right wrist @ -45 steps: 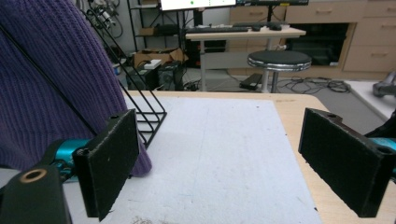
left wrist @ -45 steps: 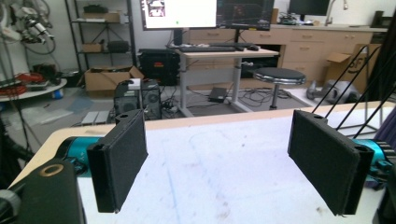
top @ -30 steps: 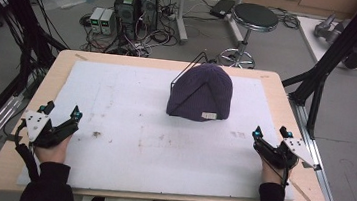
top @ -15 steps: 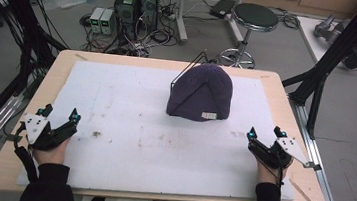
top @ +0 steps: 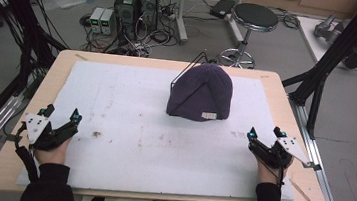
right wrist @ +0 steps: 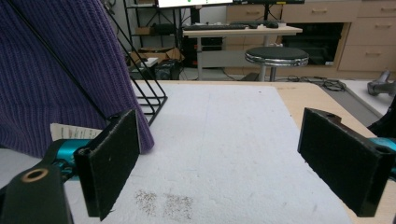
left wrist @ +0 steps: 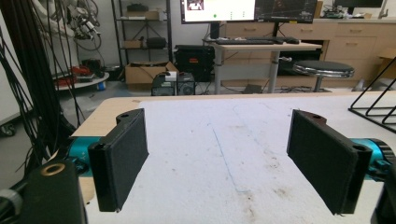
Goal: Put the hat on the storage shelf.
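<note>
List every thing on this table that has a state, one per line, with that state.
Purple knitted beanie hat: draped over the stand, label facing the person, untouched.
Black wire stand: upright on the mat, under the hat.
White foam mat: flat on the table, stained in spots.
Left claw: open, holding nothing.
Right claw: open, holding nothing, apart from the hat.

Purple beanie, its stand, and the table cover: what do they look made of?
Beanie: ribbed knit yarn, probably wool or acrylic, matte; the ribs show in the right gripper view. Stand: thin black wire, likely coated metal. Table cover: white, grainy and stained, looks like a foam sheet; I can't be sure.
</note>
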`<act>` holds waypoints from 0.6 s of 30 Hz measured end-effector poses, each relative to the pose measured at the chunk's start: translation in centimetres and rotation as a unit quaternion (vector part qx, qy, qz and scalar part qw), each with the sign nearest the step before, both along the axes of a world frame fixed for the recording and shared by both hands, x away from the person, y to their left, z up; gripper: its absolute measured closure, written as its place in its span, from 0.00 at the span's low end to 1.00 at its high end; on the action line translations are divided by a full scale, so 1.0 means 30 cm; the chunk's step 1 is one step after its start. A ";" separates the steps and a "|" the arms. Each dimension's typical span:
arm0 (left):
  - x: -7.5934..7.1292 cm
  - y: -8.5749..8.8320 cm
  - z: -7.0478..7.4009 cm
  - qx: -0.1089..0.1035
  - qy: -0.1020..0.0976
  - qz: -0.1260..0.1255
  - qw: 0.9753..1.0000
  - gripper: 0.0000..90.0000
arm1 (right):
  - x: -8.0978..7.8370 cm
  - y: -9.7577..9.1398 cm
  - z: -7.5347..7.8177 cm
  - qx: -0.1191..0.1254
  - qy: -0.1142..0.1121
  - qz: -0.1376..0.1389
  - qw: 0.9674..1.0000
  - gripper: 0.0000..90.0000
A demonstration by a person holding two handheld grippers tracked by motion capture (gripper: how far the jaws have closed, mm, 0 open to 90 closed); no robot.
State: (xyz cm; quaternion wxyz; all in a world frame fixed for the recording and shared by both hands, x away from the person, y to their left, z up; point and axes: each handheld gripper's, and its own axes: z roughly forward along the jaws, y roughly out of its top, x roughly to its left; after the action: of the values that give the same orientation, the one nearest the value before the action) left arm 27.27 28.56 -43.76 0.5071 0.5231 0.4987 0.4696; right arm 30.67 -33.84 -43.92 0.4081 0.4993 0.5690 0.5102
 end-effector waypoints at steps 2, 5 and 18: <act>0.000 0.000 0.000 -0.001 -0.001 0.000 1.000 0.23 | -0.003 0.000 0.001 0.002 0.001 0.001 1.000 0.14; -0.002 -0.002 0.000 0.000 -0.001 -0.001 1.000 0.23 | -0.004 0.000 0.001 0.004 0.002 0.000 1.000 0.14; -0.002 0.004 -0.001 -0.006 0.003 -0.003 1.000 0.23 | 0.001 -0.001 -0.001 0.004 0.008 0.005 1.000 0.14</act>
State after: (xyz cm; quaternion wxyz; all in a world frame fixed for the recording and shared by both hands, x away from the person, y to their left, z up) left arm 27.22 28.66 -43.79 0.5098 0.5229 0.5015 0.4639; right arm 30.69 -33.86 -43.96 0.3989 0.5023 0.5727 0.5105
